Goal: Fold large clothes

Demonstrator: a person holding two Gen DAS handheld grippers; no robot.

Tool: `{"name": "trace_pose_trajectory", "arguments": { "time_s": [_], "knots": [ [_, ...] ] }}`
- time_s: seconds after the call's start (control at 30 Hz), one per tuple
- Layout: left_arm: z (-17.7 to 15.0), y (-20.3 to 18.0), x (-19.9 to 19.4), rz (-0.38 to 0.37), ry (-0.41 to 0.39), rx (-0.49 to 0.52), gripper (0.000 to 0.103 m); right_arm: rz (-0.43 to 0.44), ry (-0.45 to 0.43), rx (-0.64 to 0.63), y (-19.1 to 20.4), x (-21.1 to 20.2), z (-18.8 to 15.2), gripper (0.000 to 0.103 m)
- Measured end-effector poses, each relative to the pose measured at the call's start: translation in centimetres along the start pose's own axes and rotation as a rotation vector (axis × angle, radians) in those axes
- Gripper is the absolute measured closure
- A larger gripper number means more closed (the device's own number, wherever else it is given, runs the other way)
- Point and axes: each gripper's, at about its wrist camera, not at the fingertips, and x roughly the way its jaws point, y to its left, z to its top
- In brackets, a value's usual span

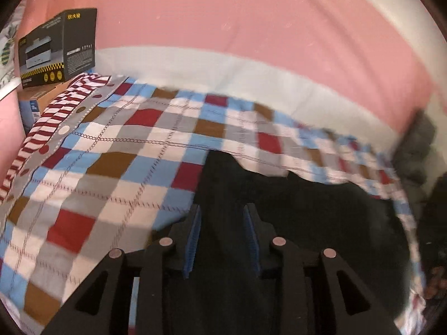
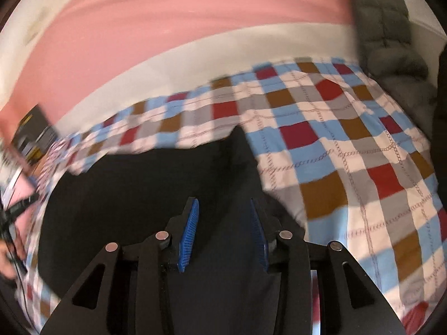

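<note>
One checkered bedspread (image 1: 117,150) covers the bed, below a pink wall (image 1: 251,19) | black garment (image 1: 293,209) lies spread on it, near edge | printed box (image 1: 58,47) stands at far left corner | left gripper (image 1: 222,240) jaws parted over black cloth, gripping nothing | right gripper (image 2: 225,234) likewise parted above garment

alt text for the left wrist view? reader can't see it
The left gripper, jaws apart with blue pads, hangs over a black garment lying on a checked bedspread of red, blue, brown, grey and white squares. Far left, a black printed box sits on a brown carton by a pink wall.
</note>
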Motion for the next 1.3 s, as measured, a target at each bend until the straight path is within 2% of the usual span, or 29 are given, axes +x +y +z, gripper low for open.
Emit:
{"name": "trace_pose_trajectory", "arguments": {
  "time_s": [0.07, 0.13, 0.17, 0.23, 0.33, 0.43, 0.53, 0.6, 0.67, 0.7, 0.77, 0.9, 1.0, 1.1, 1.23, 1.3],
  "knots": [
    [-2.7, -0.9, -2.0, -0.04, -0.001, 0.024, 0.061, 0.006, 0.018, -0.037, 1.1, -0.9, -2.4, 0.065],
    [-5.6, -1.7, -2.1, -0.066, 0.042, 0.051, 0.061, -0.003, 0.063, -0.06, 1.5, 0.0, -4.7, 0.065],
    [-7.1, -2.2, -1.3, -0.056, 0.084, 0.078, 0.061, -0.01, 0.103, -0.051, 1.3, 1.1, -5.9, 0.065],
    [-9.0, -2.5, 0.8, -0.015, 0.15, 0.105, 0.06, -0.021, 0.112, -0.031, 0.6, 2.3, -6.8, 0.067],
    [-9.2, -2.6, 1.8, 0.02, 0.123, 0.134, 0.059, -0.069, 0.099, -0.001, -0.2, 3.0, -6.4, 0.067],
    [-8.5, -2.6, 1.9, 0.031, 0.142, 0.111, 0.059, -0.091, 0.119, -0.001, -0.2, 2.8, -6.0, 0.067],
    [-8.4, -2.5, 0.4, 0.041, 0.156, 0.102, 0.06, -0.09, 0.131, 0.018, -0.2, 1.3, -6.1, 0.065],
    [-9.0, -2.2, -1.7, 0.03, 0.137, 0.1, 0.06, -0.062, 0.119, 0.03, -0.1, -0.7, -6.8, 0.063],
    [-9.6, -1.5, -3.3, 0.041, 0.128, 0.098, 0.06, -0.051, 0.097, 0.025, 0.0, -2.6, -7.8, 0.051],
    [-10.0, -1.0, -4.1, 0.046, 0.125, 0.092, 0.06, -0.046, 0.091, 0.025, 0.1, -3.2, -8.3, 0.05],
    [-10.9, 0.2, -4.8, 0.062, 0.133, 0.075, 0.06, -0.042, 0.096, 0.031, -0.2, -3.9, -9.7, 0.049],
    [-12.5, 3.5, -4.2, 0.096, 0.204, -0.03, 0.059, -0.07, 0.18, 0.098, -2.2, -2.4, -12.3, 0.048],
    [-12.9, 4.8, -5.0, 0.093, 0.212, -0.092, 0.059, -0.042, 0.175, 0.195, -3.7, -3.1, -12.8, 0.047],
    [-13.3, 5.3, -5.5, 0.088, 0.219, -0.102, 0.059, -0.042, 0.172, 0.209, -4.2, -3.6, -13.0, 0.047],
    [-13.5, 6.7, -5.1, 0.047, 0.233, -0.184, 0.043, 0.021, 0.167, 0.308, -6.0, -3.5, -13.3, 0.035],
    [-13.1, 7.6, -4.4, 0.014, 0.234, -0.251, 0.038, 0.051, 0.167, 0.351, -6.7, -3.0, -13.1, 0.032]
  ]
}}
